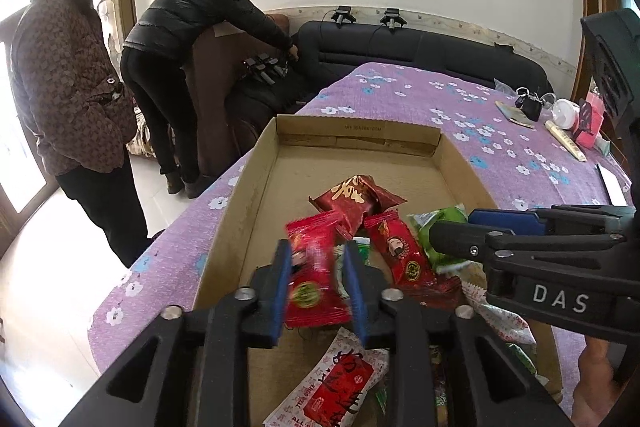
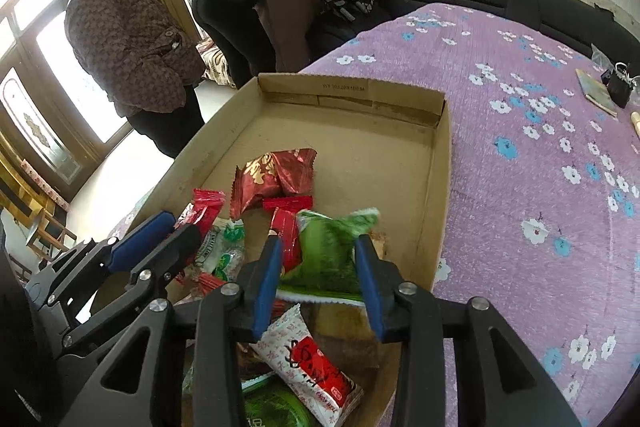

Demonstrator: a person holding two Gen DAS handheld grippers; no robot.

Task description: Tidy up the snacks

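A shallow cardboard box (image 1: 256,195) (image 2: 440,187) lies on the purple flowered bedspread and holds several snack packets. My left gripper (image 1: 318,287) has its blue pads on both sides of a red packet (image 1: 310,267), which looks blurred. My right gripper (image 2: 320,275) has its pads around a green packet (image 2: 332,247), also blurred. A dark red foil packet (image 1: 356,199) (image 2: 276,175) lies in the box's middle. A white-and-red packet (image 1: 340,383) (image 2: 316,363) lies below the fingers. The right gripper also shows in the left wrist view (image 1: 452,239), at the green packet (image 1: 444,223).
Two people stand at the left by a brown chair (image 1: 212,87) and a dark sofa (image 1: 400,47). Small items, a white jar (image 1: 566,113) and pink box (image 1: 592,123), lie at the bed's far right. The floor (image 1: 48,287) is to the left.
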